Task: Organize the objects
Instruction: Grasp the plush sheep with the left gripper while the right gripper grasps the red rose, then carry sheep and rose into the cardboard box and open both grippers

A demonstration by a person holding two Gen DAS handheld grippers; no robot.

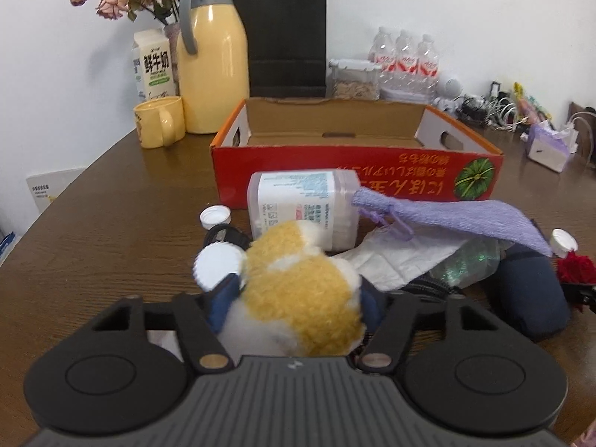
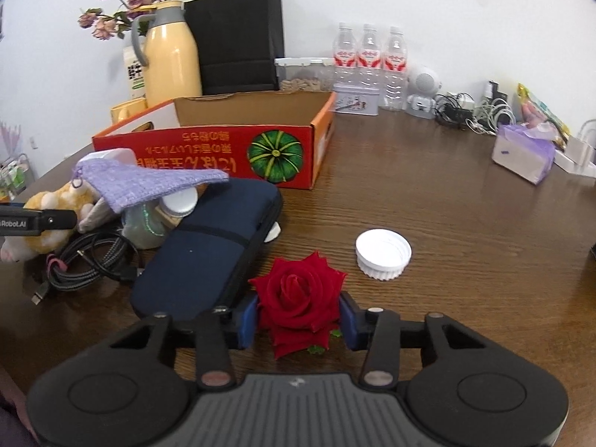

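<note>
Facing you across the brown table [image 2: 447, 205] is the red carton [image 2: 223, 152], open-topped and apparently empty, its long side running across both views; everything you hold has to travel forward and up over that near wall. Between you and it sits the clutter: the navy pouch [image 2: 208, 249], its long axis slanting away toward the carton, the purple cloth [image 2: 149, 182] draped over a clear jar [image 1: 301, 205], and a loose white cap [image 2: 383, 255].

Your left gripper [image 1: 298, 298] has its fingers pressed into the sides of the plush toy [image 1: 298, 294], which bulges up between them, low on the table just short of the jar. Your right gripper [image 2: 298, 320] has its blue pads against the red rose [image 2: 298, 298], bloom facing up, beside the pouch's near end. I judge the left hand nearer the carton's middle, the right nearer its pumpkin-printed corner.
</note>
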